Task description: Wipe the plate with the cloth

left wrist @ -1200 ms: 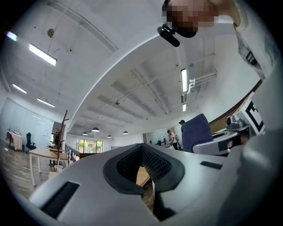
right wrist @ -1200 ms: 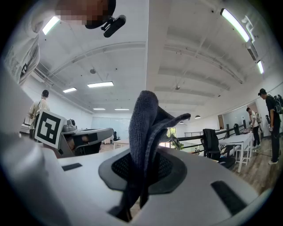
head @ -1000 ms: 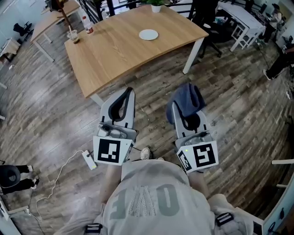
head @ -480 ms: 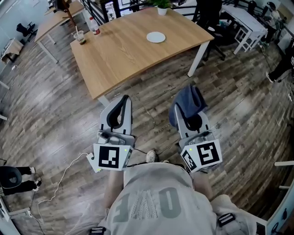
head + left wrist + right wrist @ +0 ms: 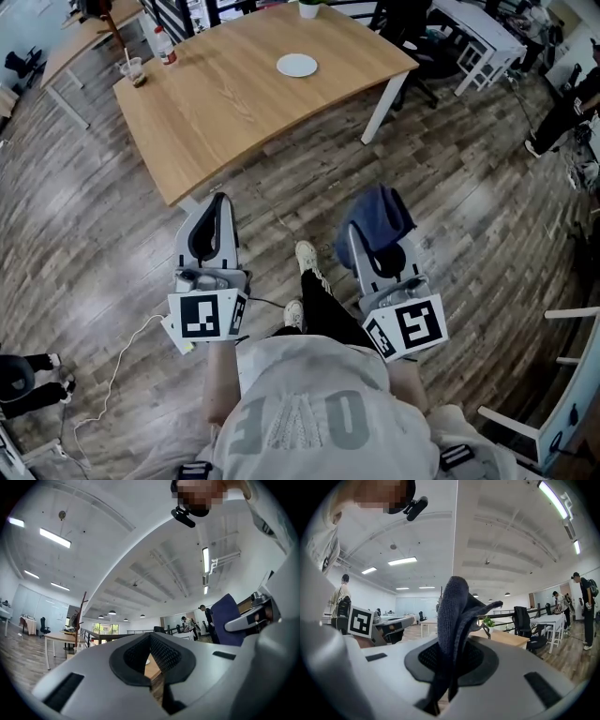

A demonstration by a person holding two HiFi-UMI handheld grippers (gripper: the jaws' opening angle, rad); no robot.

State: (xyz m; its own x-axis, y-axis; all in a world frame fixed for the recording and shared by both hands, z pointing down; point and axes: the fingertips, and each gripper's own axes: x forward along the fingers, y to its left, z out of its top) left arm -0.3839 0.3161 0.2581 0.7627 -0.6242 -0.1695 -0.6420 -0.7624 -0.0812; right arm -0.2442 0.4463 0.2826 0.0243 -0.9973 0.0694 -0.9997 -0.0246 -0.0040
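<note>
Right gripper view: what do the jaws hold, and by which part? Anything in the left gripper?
The right gripper pinches the blue cloth by its bunched lower end; the rest sticks up. The left gripper is shut, empty.

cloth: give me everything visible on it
The cloth is dark blue-grey, soft and crumpled, with a knitted, terry-like texture. It is pinched between the shut jaws of the right gripper. A folded bunch stands up above the jaws, one corner pokes out sideways, and a short end hangs below the pinch. In the head view it is over the wooden floor, well short of the table and the plate. Only the gripper touches it.
</note>
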